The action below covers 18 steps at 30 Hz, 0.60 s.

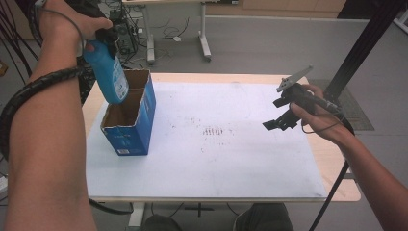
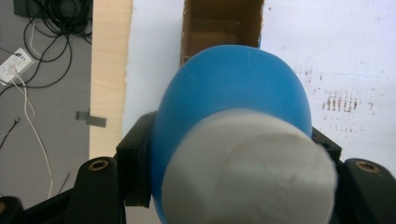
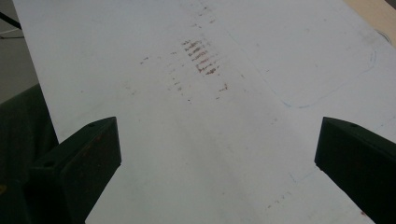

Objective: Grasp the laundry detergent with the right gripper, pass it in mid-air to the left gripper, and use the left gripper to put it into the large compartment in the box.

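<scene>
A blue bottle (image 1: 108,72) with a white cap (image 2: 250,170) hangs upright, its base at the mouth of an open blue cardboard box (image 1: 129,120) on the table's left. My left gripper (image 1: 103,37) is shut on the bottle's neck from above; in the left gripper view the bottle (image 2: 229,93) hides most of the box opening (image 2: 219,25) below it. Over the table's right side my right gripper (image 1: 279,122) stands open above the white mat (image 3: 210,116), nothing between its black jaws.
A white mat (image 1: 211,144) with faint brown marks (image 1: 214,131) covers most of the wooden table (image 1: 337,163). Cables (image 2: 28,79) lie on the grey floor left of the table. A desk frame (image 1: 204,43) stands behind.
</scene>
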### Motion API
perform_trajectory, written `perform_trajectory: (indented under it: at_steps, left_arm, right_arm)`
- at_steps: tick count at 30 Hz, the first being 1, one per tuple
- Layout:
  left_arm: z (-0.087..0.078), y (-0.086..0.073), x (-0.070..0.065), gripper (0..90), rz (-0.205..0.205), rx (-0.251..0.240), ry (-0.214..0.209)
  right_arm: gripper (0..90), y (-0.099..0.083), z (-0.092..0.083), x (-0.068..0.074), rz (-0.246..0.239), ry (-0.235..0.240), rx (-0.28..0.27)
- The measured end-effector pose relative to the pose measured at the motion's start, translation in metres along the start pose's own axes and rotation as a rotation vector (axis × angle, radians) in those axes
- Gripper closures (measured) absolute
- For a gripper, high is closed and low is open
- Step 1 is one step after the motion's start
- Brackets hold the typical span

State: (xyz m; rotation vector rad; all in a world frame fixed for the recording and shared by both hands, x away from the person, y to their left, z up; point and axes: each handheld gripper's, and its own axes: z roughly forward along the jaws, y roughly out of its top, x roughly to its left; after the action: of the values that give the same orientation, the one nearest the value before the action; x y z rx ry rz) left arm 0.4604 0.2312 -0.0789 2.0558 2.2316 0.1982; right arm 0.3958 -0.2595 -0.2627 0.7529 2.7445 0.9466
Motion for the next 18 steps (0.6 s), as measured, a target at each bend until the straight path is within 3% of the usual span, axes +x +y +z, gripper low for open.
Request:
perform_trajectory:
  at_steps: [18]
  left_arm:
    - [0.047,-0.003,0.002,36.3,-0.014,0.035,-0.008]
  right_arm:
    - [0.4,-0.001,0.002,0.001,0.001,0.000,0.000]
